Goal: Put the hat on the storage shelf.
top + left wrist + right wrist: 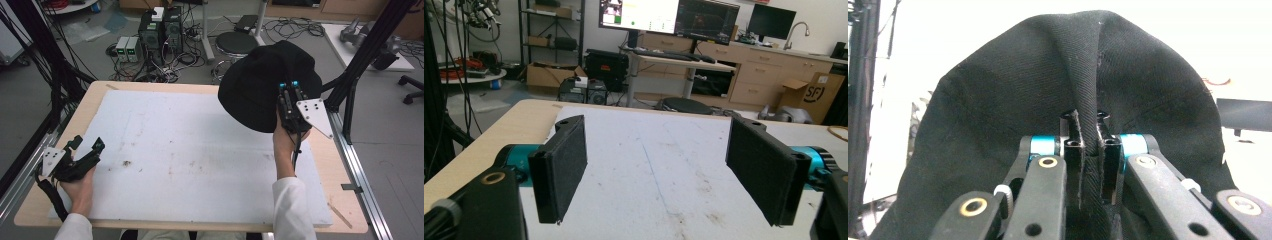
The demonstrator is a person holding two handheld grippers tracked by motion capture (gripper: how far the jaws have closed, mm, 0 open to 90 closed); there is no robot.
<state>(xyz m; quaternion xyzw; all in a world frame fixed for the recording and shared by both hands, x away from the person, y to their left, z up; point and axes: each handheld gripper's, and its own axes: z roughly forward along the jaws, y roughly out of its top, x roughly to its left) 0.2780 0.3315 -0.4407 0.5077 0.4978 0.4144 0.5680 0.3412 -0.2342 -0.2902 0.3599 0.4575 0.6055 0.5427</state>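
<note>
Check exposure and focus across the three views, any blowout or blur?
Right gripper view: background blown out white around the black cloth, weave sharp near the pads. Left gripper view: evenly lit, jaws slightly soft, monitor glaring. High view: dim and soft; cloth nearly featureless.

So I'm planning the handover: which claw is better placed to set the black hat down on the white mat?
The right claw: it is shut on a fold of the black hat, held above the white mat. The left claw sits open at the mat's left edge.

White mat (200, 150) lying on the wooden surface (95, 97); stool (236, 42) and computer boxes (160, 29) sitting on the floor beyond.
</note>
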